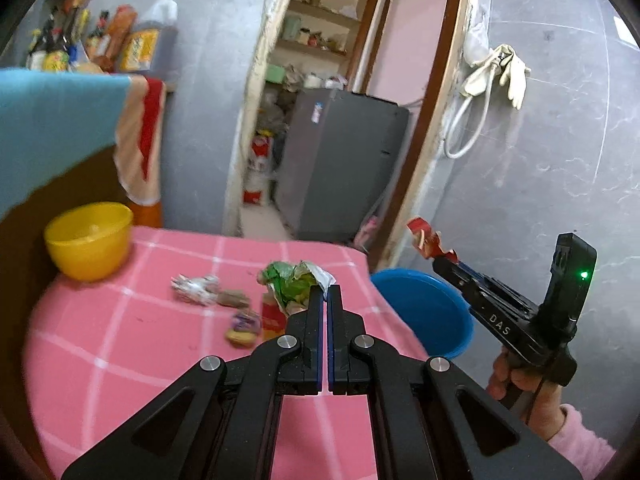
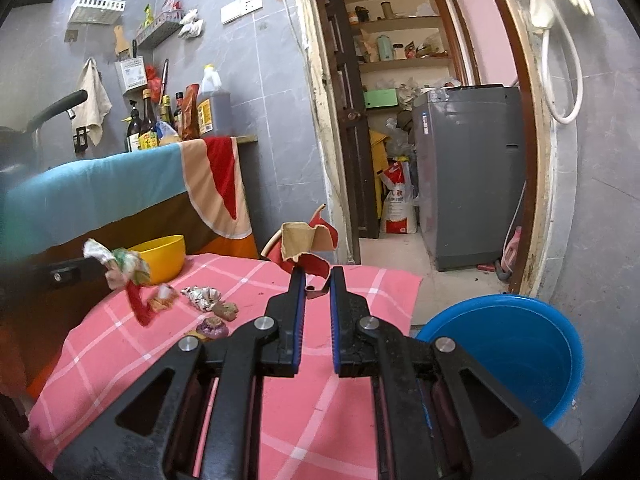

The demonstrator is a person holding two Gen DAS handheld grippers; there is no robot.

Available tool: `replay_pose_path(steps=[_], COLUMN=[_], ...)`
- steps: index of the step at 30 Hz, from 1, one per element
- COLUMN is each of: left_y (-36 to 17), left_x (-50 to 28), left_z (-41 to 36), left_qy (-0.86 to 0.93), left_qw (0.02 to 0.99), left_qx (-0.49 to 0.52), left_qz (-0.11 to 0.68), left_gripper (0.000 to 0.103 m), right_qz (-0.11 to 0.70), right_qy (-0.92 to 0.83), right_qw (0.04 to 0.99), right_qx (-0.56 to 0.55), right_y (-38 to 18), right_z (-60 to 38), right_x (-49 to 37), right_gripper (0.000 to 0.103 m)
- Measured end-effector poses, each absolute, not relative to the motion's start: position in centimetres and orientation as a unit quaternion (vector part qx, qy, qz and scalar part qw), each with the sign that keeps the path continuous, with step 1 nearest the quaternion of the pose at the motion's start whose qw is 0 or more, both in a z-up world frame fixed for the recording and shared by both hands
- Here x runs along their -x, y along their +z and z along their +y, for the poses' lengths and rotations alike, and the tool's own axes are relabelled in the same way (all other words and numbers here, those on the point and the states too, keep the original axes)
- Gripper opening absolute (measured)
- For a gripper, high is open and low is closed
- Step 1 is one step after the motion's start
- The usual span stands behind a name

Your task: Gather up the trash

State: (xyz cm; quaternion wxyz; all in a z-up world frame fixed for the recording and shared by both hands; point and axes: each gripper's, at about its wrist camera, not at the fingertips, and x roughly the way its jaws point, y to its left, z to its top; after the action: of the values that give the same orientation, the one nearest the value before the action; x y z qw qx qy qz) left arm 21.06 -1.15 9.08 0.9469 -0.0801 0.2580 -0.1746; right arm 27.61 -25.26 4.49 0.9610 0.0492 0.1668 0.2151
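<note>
Grey tiled walls and an open doorway to a storeroom with a grey washer [image 2: 468, 176] stand behind a table under a pink checked cloth [image 1: 120, 344]. On the cloth's far left sits a yellow bowl [image 1: 90, 240]. Near the middle lie loose scraps: a silvery wrapper [image 1: 194, 289], a brown scrap [image 1: 234, 299] touching it, and a purple-yellow wrapper [image 1: 242, 328] nearer the camera. Beside the table's right edge, on the floor, stands a blue bucket [image 2: 516, 352].

Over the cloth the left gripper [image 1: 325, 290] has its jaws nearly together, pinching a crumpled green-and-white wrapper [image 1: 296, 284] at the tips; a red strip hangs from this wad, seen in the right wrist view as the wad is held above the cloth in front of the bowl.

To the right, the right gripper [image 2: 316, 276] has its jaws narrowed around a crumpled red-and-tan wrapper [image 2: 304, 244], which sticks up past the tips. From the left wrist view this gripper is held in the air near the table's right edge, above the bucket's far rim, with a hand in a pink sleeve [image 1: 520, 380] on its handle.

Bottles [image 2: 176, 116] crowd a counter draped with a teal cloth [image 2: 100, 184] behind the table.
</note>
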Motion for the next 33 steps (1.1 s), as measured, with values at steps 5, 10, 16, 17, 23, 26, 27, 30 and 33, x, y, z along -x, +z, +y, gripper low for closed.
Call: replay_pose_path(steps=[5,10,16,17,23,26,27,30,33], left_y=[8.3,8.2,6.1,5.6,2.6,1.8,1.7,1.1,0.4], left_x=[-22.7,-23.6,-25.0,-25.0,-24.6,-24.8,-24.8,-25.6,-26.4], left_z=[-2.2,-4.1,-4.6,-4.5,-1.7,-0.3,-0.2,0.4,0.4], left_qy=[-0.194,-0.209,-0.21,-0.205,-0.173,-0.135,-0.126,-0.101,-0.089], left_qw=[0.936,0.932,0.914,0.913,0.907,0.914,0.915,0.916,0.915], left_qx=[0.087,0.073,0.075,0.07,0.082,0.07,0.065,0.05,0.036], left_qz=[0.279,0.287,0.339,0.346,0.374,0.377,0.379,0.385,0.391], left_gripper=[0.0,0.0,0.0,0.001,0.031,0.031,0.031,0.031,0.038], right_qz=[0.172,0.168,0.174,0.175,0.182,0.184,0.185,0.188,0.191], right_qy=[0.203,0.19,0.181,0.181,0.184,0.189,0.19,0.195,0.199], right_qw=[0.963,0.966,0.966,0.965,0.964,0.963,0.963,0.961,0.96], right_qx=[-0.05,-0.056,-0.067,-0.068,-0.062,-0.056,-0.055,-0.05,-0.045], right_y=[4.4,4.5,4.4,4.3,4.2,4.0,4.0,3.9,3.8], right_z=[-26.1,-27.3,-28.6,-28.7,-28.5,-28.0,-27.9,-27.2,-26.6], right_x=[-27.7,-27.6,-27.8,-27.8,-27.8,-27.8,-27.8,-28.0,-28.2], right_gripper=[0.032,0.032,0.032,0.032,0.032,0.032,0.032,0.032,0.032])
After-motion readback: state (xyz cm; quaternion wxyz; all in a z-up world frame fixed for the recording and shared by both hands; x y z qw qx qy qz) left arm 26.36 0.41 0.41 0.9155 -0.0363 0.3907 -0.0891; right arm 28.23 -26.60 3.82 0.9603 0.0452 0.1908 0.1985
